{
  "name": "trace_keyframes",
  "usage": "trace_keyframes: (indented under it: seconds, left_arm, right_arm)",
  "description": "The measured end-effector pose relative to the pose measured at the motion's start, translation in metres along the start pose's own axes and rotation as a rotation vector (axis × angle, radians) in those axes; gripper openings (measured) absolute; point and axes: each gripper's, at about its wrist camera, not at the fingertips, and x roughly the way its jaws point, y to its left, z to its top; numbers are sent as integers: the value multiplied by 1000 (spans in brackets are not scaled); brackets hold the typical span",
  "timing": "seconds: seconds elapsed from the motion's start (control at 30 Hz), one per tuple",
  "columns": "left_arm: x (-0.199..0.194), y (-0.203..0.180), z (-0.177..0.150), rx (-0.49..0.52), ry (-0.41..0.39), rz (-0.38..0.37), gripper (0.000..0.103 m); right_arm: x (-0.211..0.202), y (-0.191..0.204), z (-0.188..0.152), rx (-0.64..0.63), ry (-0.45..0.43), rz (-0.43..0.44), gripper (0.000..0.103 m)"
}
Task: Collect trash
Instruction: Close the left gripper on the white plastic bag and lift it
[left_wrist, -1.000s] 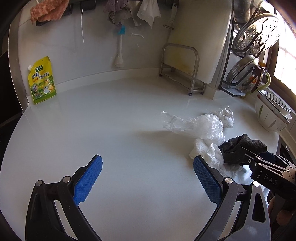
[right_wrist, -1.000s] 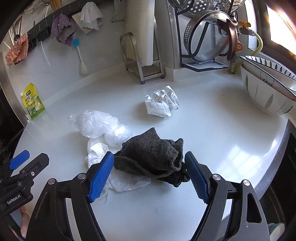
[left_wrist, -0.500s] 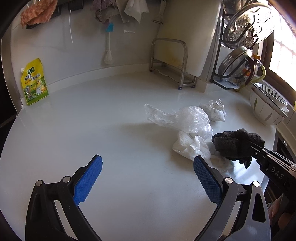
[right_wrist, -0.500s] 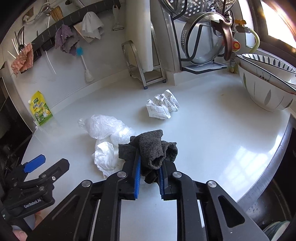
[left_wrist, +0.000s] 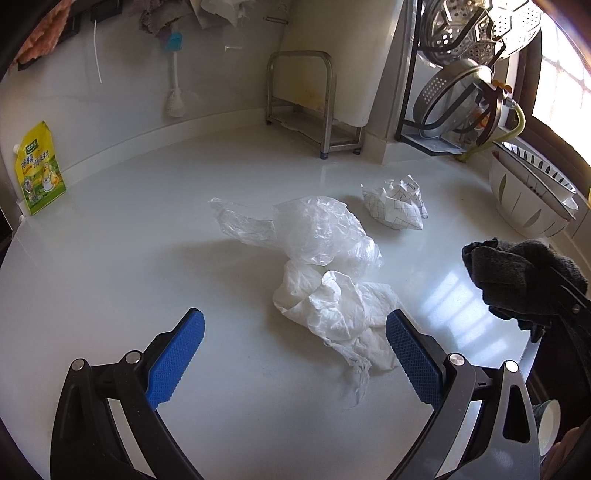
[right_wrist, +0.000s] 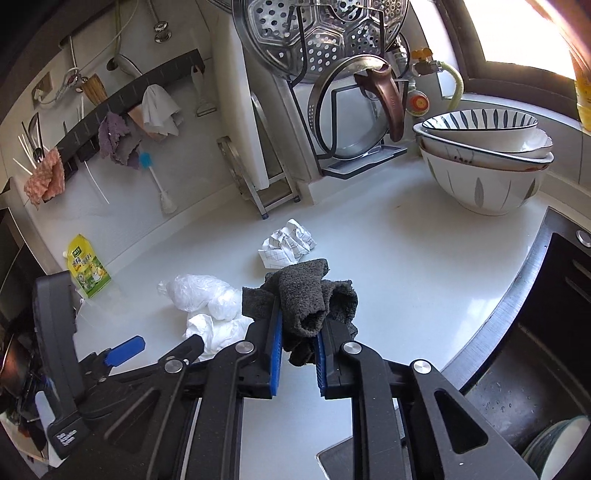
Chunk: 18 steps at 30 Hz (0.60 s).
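My right gripper (right_wrist: 298, 336) is shut on a dark grey cloth (right_wrist: 303, 295) and holds it above the white counter; the cloth also shows at the right of the left wrist view (left_wrist: 517, 277). My left gripper (left_wrist: 295, 354) is open and empty, low over the counter. Just ahead of it lies a crumpled white tissue (left_wrist: 332, 306), touching its right finger's side. Behind that is a clear plastic bag (left_wrist: 314, 229), and farther right a crumpled checked paper (left_wrist: 395, 206). The same trash shows in the right wrist view: tissue (right_wrist: 210, 328), bag (right_wrist: 203, 295), paper (right_wrist: 288, 247).
A yellow pouch (left_wrist: 38, 170) leans on the back wall at left. A metal stand (left_wrist: 306, 107) and a rack of steamer lids (right_wrist: 332, 74) are at the back. Stacked bowls (right_wrist: 484, 162) sit at right. A dark sink (right_wrist: 535, 350) lies beyond the counter's right edge.
My right gripper closed on the dark cloth and lifted it off the tissue. My left gripper moved right and forward toward the tissue and bag, staying open.
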Motion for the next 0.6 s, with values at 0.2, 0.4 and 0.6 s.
trace_keyframes:
  seconds: [0.2, 0.4, 0.6]
  left_arm:
    - [15, -4, 7, -35, 28, -3, 92]
    - [28, -10, 8, -14, 90, -28, 35]
    - [15, -4, 6, -4, 46, -31, 13]
  right_arm:
    - [-8, -5, 3, 21, -19, 13, 14]
    - [-10, -8, 4, 33, -10, 23, 14]
    - [-9, -6, 3, 27, -5, 26, 14]
